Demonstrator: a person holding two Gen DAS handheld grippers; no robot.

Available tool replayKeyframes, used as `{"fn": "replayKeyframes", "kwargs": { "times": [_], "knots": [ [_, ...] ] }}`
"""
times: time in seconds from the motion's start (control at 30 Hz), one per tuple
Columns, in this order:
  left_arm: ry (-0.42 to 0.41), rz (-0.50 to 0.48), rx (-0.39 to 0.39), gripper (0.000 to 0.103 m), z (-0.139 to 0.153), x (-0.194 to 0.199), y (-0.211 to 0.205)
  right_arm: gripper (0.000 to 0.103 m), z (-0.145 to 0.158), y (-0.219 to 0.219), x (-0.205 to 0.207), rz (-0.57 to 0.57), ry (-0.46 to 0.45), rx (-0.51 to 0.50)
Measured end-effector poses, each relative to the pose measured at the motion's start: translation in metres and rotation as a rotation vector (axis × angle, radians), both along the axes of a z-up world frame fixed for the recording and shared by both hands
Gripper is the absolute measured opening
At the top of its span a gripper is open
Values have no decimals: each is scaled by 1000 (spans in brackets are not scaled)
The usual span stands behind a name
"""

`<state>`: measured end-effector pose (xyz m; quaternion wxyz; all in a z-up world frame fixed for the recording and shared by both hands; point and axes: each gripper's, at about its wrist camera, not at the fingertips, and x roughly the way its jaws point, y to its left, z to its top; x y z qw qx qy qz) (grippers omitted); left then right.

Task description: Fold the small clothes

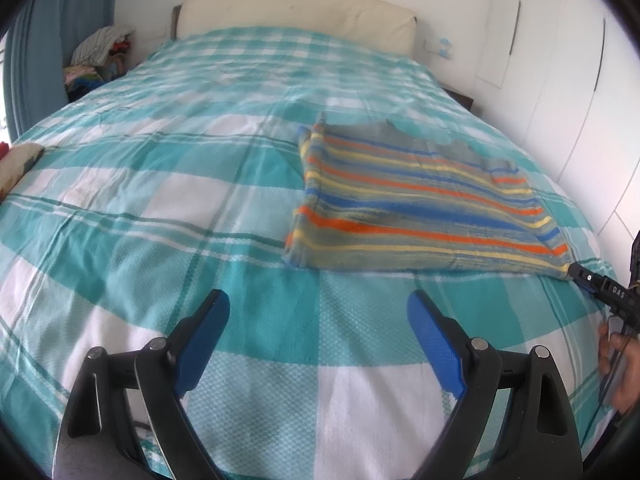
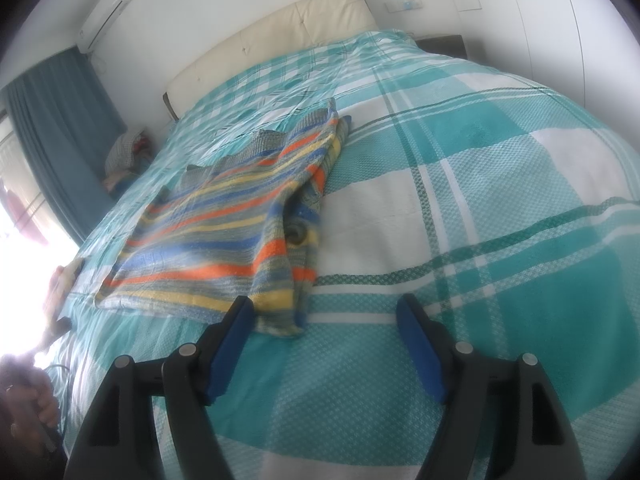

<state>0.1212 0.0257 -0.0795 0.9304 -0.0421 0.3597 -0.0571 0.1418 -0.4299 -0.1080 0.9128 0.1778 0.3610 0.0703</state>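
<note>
- The striped garment (image 1: 420, 204) lies folded flat on the bed (image 1: 160, 200), toward its right side.
- Left hand-held gripper (image 1: 318, 312): released, nothing between its fingers, above bare bedspread.
- Right hand-held gripper (image 2: 324, 314): released, its left finger (image 2: 230, 344) beside the garment's near corner.

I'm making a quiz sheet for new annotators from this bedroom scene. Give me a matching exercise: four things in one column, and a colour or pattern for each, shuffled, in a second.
Things:
1. small knitted garment lying on the bed
2. checked bedspread
3. padded headboard
4. window curtain

Colours or patterns:
A. plain cream
B. turquoise and white checks
C. plain blue-green
D. orange, blue and yellow stripes on grey

Pairs: 1-D, 2-B, 3-A, 4-C
</note>
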Motion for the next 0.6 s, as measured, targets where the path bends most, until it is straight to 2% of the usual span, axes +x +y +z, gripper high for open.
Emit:
{"fn": "replayKeyframes", "kwargs": {
  "times": [0.4, 0.6],
  "knots": [
    [41, -13, 112, 92, -10, 2, -16, 76, 0, 4, 0, 8, -3, 16],
    [57, -14, 126, 92, -12, 5, -17, 77, 0, 5, 0, 9, -3, 15]
  ]
}}
